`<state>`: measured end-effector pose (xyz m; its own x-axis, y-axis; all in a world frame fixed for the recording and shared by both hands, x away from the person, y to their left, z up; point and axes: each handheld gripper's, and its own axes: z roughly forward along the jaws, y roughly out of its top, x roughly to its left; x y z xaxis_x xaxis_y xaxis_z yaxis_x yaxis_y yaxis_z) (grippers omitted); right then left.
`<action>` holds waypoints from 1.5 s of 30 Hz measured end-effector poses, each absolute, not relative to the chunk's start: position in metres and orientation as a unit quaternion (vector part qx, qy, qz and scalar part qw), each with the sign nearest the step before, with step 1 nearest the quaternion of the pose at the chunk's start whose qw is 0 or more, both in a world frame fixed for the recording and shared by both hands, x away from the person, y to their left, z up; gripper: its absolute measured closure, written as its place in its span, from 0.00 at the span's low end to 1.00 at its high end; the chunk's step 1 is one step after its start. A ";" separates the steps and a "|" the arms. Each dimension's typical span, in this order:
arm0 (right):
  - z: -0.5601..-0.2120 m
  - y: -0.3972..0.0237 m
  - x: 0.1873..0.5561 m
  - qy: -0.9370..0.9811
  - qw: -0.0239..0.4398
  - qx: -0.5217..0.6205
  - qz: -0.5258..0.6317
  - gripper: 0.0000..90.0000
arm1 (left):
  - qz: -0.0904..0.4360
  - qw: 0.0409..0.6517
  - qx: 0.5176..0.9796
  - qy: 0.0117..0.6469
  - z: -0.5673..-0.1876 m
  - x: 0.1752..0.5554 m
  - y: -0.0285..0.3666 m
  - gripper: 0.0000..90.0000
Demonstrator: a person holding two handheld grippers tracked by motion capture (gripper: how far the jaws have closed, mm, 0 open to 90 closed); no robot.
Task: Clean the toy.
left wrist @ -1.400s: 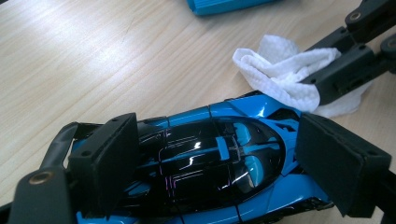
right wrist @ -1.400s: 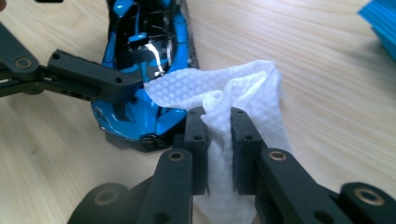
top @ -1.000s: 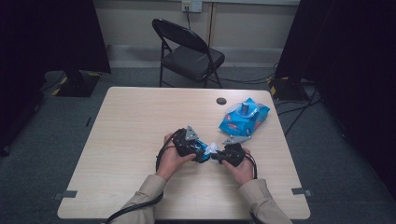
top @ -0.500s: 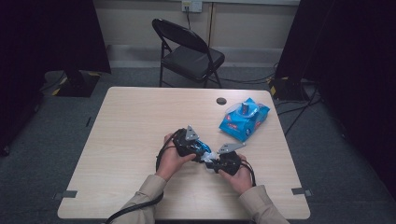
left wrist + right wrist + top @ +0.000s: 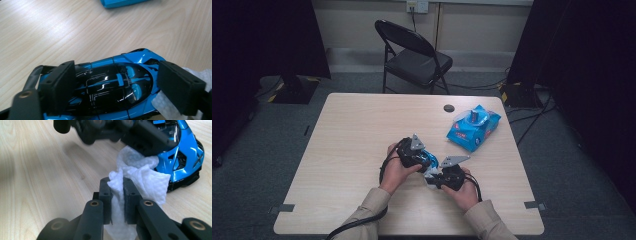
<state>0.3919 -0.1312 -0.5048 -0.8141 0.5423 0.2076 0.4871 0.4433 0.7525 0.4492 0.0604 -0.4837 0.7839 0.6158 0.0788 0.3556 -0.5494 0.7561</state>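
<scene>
The blue toy car is being clamped on the table by the left gripper, while the white wipe, pinched in the right gripper, is being pulled back toward the car's nose since a second ago, so wiping looks underway.

Blue packet blocks far right; table left free

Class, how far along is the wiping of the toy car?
Done: a wipe is out and clamped in the right gripper; the pack lies apart. In hand: the left gripper straddles the car, wipe against its end. Left: how much is wiped cannot be told.
</scene>
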 end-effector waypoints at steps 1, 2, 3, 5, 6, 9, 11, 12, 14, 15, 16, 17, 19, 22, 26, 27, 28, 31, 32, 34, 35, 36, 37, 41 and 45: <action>-0.505 -0.131 0.392 0.849 0.032 0.303 0.432 0.89 | 0.169 0.383 0.864 0.279 -0.483 0.449 0.061 0.20; -0.505 -0.132 0.392 0.849 0.031 0.303 0.432 0.89 | 0.174 0.381 0.865 0.276 -0.482 0.450 0.063 0.21; -0.505 -0.132 0.392 0.849 0.030 0.303 0.432 0.89 | 0.173 0.382 0.865 0.275 -0.482 0.449 0.064 0.22; -0.506 -0.133 0.393 0.847 0.027 0.306 0.435 0.89 | 0.184 0.383 0.863 0.274 -0.476 0.447 0.069 0.23; -0.506 -0.133 0.393 0.845 0.024 0.306 0.437 0.89 | 0.187 0.384 0.861 0.275 -0.473 0.446 0.072 0.23; -0.506 -0.133 0.393 0.845 0.024 0.308 0.437 0.89 | 0.184 0.387 0.859 0.282 -0.470 0.444 0.078 0.22; -0.506 -0.133 0.392 0.846 0.027 0.308 0.435 0.89 | 0.184 0.385 0.858 0.284 -0.471 0.441 0.082 0.22; -0.506 -0.133 0.392 0.846 0.027 0.308 0.435 0.89 | 0.181 0.387 0.856 0.290 -0.472 0.440 0.083 0.22; -0.506 -0.133 0.393 0.845 0.025 0.309 0.436 0.89 | 0.179 0.385 0.857 0.291 -0.473 0.439 0.085 0.22; -0.506 -0.133 0.393 0.844 0.024 0.310 0.437 0.89 | 0.181 0.382 0.859 0.288 -0.474 0.439 0.085 0.22; -0.506 -0.133 0.393 0.844 0.024 0.310 0.437 0.89 | 0.181 0.380 0.859 0.291 -0.476 0.438 0.085 0.22; -0.506 -0.133 0.393 0.844 0.025 0.311 0.437 0.89 | 0.178 0.382 0.858 0.293 -0.477 0.438 0.085 0.22; -0.506 -0.133 0.392 0.844 0.026 0.310 0.436 0.89 | 0.179 0.380 0.859 0.293 -0.479 0.439 0.086 0.22; -0.506 -0.133 0.392 0.844 0.026 0.310 0.437 0.89 | 0.171 0.387 0.854 0.302 -0.482 0.441 0.086 0.23; -0.506 -0.133 0.392 0.843 0.024 0.310 0.438 0.89 | 0.168 0.389 0.852 0.308 -0.483 0.442 0.087 0.22; -0.506 -0.133 0.392 0.843 0.024 0.310 0.438 0.89 | 0.163 0.390 0.850 0.314 -0.483 0.442 0.087 0.22; -0.506 -0.133 0.392 0.843 0.024 0.310 0.438 0.89 | 0.161 0.394 0.847 0.318 -0.484 0.443 0.088 0.22; -0.506 -0.133 0.392 0.843 0.024 0.311 0.438 0.88 | 0.150 0.399 0.840 0.335 -0.486 0.444 0.090 0.18; -0.506 -0.133 0.392 0.843 0.024 0.311 0.438 0.88 | 0.147 0.398 0.840 0.338 -0.487 0.445 0.091 0.17; -0.506 -0.134 0.392 0.843 0.023 0.312 0.438 0.88 | 0.148 0.399 0.840 0.337 -0.487 0.445 0.091 0.17; -0.506 -0.134 0.393 0.843 0.022 0.312 0.438 0.88 | 0.148 0.398 0.840 0.337 -0.487 0.445 0.091 0.17; -0.506 -0.134 0.393 0.843 0.022 0.312 0.438 0.88 | 0.147 0.398 0.840 0.337 -0.487 0.445 0.090 0.17; -0.505 -0.134 0.393 0.845 0.021 0.311 0.435 0.88 | 0.148 0.397 0.841 0.336 -0.487 0.446 0.091 0.17; -0.503 -0.138 0.394 0.848 0.024 0.313 0.428 0.88 | 0.148 0.397 0.841 0.337 -0.487 0.446 0.090 0.17; -0.497 -0.147 0.395 0.849 0.027 0.315 0.424 0.88 | 0.152 0.394 0.841 0.339 -0.487 0.446 0.090 0.17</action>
<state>0.3946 -0.1466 -0.4975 -0.7995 0.5580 0.2221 0.5130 0.4421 0.7358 0.4464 0.0899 -0.4868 0.7239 0.6898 -0.0122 0.4510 -0.4599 0.7649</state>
